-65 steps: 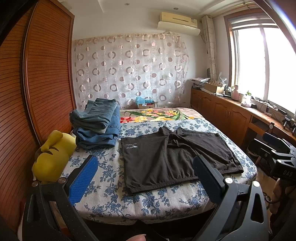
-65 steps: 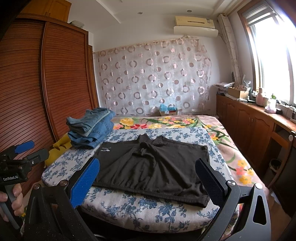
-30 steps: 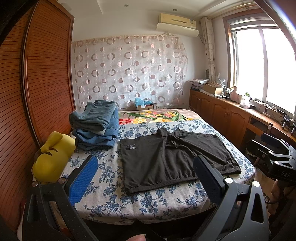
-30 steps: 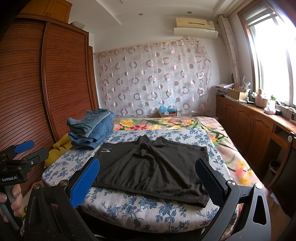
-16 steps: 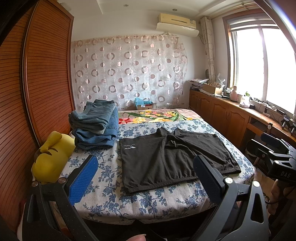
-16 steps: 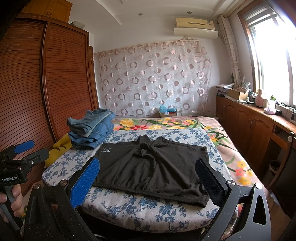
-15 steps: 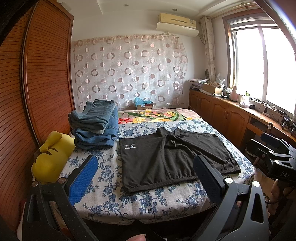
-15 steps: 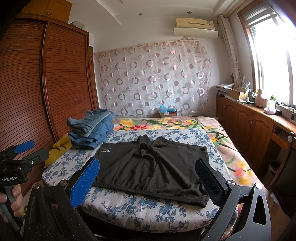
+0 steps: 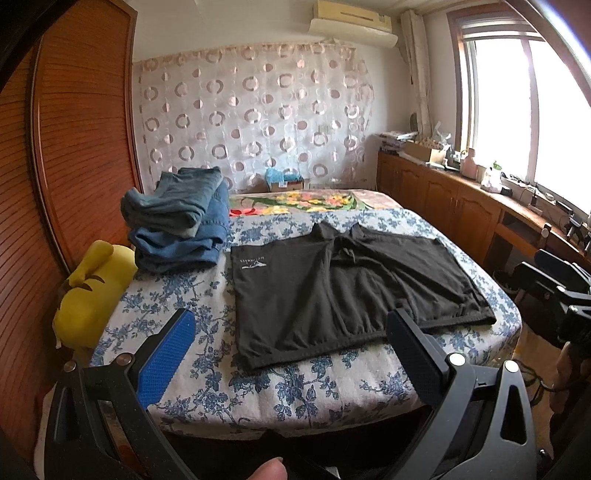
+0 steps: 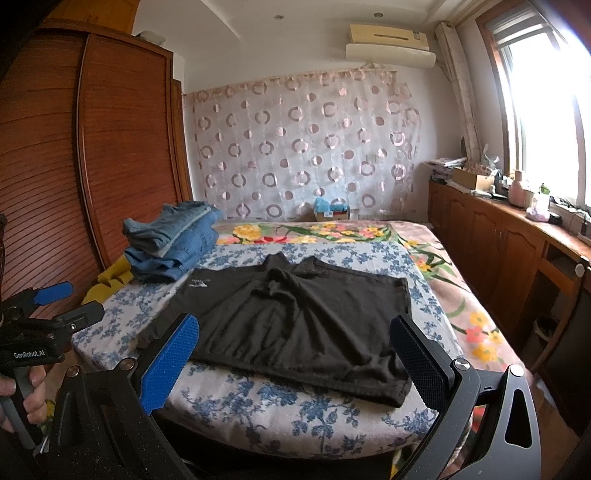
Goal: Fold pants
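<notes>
Bed: a bed (image 9: 207, 376) covered by a white sheet with blue flowers is seen in both views; a second cover with bright flowers (image 10: 332, 232) lies at its far end.
Room: a wooden wardrobe (image 9: 85, 140) stands along the left side, a curtain with ring pattern (image 9: 255, 118) hangs on the far wall under an air conditioner (image 9: 351, 20), and a low wooden cabinet (image 9: 461, 210) runs under the window (image 9: 524, 103) on the right.
Other things on the bed: a stack of folded jeans (image 9: 181, 218) is placed at the far left, and a yellow plush toy (image 9: 92, 291) lies just beside it at the bed's left edge.
Pants: black shorts (image 9: 343, 280) are spread flat in the middle of the bed, waistband toward the near edge, legs toward the far end; a small white logo (image 9: 253, 263) is seen on the left leg, and the cloth is bunched at the crotch.
Left tongs (image 9: 291, 332): held wide open before the near edge of the bed, gripping nothing.
Right tongs (image 10: 295, 339): likewise held wide open, apart from the shorts, with nothing between the fingers.
</notes>
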Tool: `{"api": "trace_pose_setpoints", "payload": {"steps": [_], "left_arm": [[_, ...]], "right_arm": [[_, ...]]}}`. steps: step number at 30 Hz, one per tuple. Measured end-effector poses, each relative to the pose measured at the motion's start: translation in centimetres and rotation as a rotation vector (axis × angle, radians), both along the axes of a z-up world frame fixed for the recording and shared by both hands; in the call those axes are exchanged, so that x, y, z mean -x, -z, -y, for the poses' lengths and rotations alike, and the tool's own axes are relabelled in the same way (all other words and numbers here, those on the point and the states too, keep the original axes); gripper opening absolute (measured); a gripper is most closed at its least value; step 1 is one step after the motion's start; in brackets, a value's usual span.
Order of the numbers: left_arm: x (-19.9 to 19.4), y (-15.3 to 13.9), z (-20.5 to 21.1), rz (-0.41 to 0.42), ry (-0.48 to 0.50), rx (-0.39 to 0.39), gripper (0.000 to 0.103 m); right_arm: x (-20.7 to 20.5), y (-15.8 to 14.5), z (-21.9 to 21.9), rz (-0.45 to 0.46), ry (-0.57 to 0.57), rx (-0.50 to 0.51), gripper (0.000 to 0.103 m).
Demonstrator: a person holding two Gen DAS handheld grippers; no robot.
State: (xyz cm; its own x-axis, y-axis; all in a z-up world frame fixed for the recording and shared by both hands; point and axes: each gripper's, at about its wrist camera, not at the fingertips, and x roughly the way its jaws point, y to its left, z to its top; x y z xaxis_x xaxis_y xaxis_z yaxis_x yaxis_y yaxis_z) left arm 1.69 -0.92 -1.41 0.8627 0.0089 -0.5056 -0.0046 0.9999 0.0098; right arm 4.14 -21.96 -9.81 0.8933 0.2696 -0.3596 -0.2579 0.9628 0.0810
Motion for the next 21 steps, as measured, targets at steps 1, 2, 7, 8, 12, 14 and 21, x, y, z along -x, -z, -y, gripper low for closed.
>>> {"api": "trace_pose_setpoints", "payload": {"steps": [1, 2, 7, 8, 12, 14, 21], "left_arm": [[-0.1, 0.1, 0.0, -0.002, -0.001, -0.004, 0.103], [-0.3, 0.3, 0.0, -0.009, -0.002, -0.007, 0.103], [-1.5, 1.7, -0.4, -0.055, 0.009, 0.007, 0.103], [-1.8, 2.1, -0.5, -0.068, 0.006, 0.007, 0.103], [-3.0, 3.5, -1.1, -0.114, 0.003, 0.018, 0.103], [-3.7, 4.3, -1.3, -0.144, 0.007, 0.027, 0.103], [-5.0, 6.0, -2.3, -0.19, 0.024, 0.054, 0.103]], "right_arm": [[-0.2, 0.1, 0.2, -0.004, 0.004, 0.002, 0.103], [-0.3, 0.1, 0.2, -0.007, 0.006, 0.004, 0.103], [-0.9, 0.4, 0.7, -0.025, 0.021, 0.024, 0.103], [-1.2, 0.6, 0.8, -0.031, 0.025, 0.029, 0.103], [-2.0, 1.0, 1.0, -0.056, 0.036, 0.049, 0.103], [-2.5, 1.1, 1.2, -0.067, 0.046, 0.061, 0.103], [-4.2, 1.3, 2.1, -0.105, 0.079, 0.085, 0.103]]}}
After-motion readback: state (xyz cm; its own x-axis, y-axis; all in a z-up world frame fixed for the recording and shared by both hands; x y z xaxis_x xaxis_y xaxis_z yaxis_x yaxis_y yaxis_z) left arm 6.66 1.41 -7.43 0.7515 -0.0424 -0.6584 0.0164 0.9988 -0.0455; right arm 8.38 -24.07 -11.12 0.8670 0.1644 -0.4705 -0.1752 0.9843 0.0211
